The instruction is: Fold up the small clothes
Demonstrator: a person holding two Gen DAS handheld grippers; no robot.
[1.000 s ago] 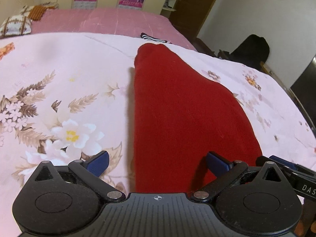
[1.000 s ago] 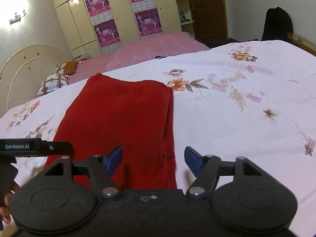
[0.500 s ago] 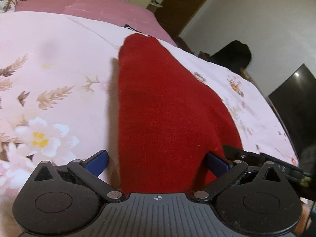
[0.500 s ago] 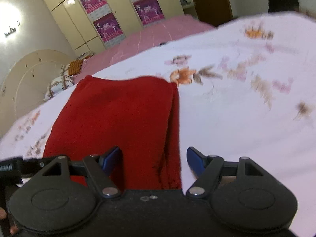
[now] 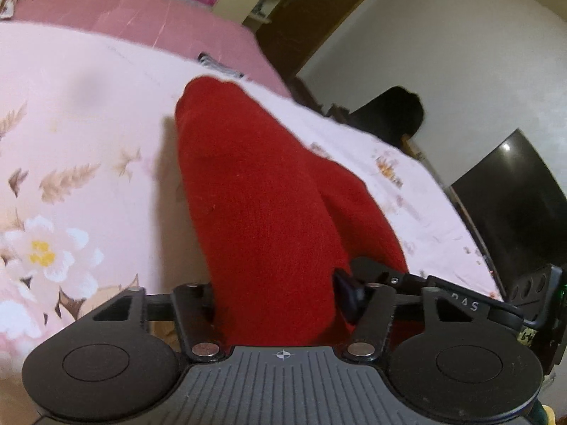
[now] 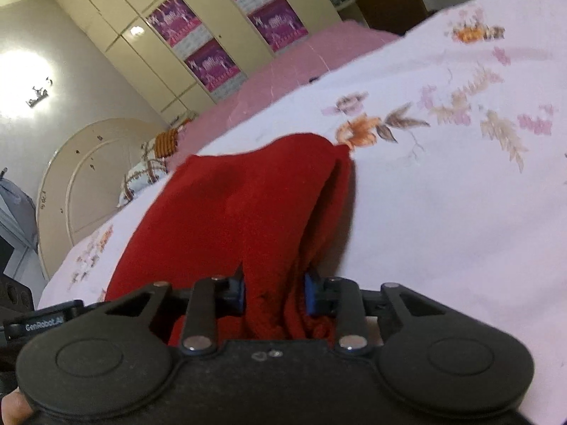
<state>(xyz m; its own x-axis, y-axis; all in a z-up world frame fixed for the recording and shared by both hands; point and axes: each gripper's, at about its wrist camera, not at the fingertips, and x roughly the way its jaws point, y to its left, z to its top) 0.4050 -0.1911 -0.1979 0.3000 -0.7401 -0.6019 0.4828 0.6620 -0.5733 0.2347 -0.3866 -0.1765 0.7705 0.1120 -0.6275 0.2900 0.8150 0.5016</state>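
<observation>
A red knit garment [image 5: 255,191] lies folded lengthwise on the floral bed sheet [image 5: 71,134]. My left gripper [image 5: 276,297] is shut on the garment's near left corner, which is lifted off the sheet. In the right wrist view the same red garment [image 6: 241,205] rises from the sheet, and my right gripper [image 6: 274,295] is shut on its near right corner, cloth bunched between the blue pads [image 6: 310,294]. The right gripper also shows at the right edge of the left wrist view [image 5: 467,304].
The floral sheet [image 6: 443,212] spreads to the right. A pink bedspread [image 5: 134,14] and pillows [image 6: 141,177] lie beyond. A dark screen [image 5: 514,205] and a black bag [image 5: 393,117] stand past the bed's right side. Wardrobes [image 6: 198,35] line the far wall.
Both grippers moved in over the garment's near edge and closed on it. The near edge has risen off the sheet, and the cloth now bulges upward.
</observation>
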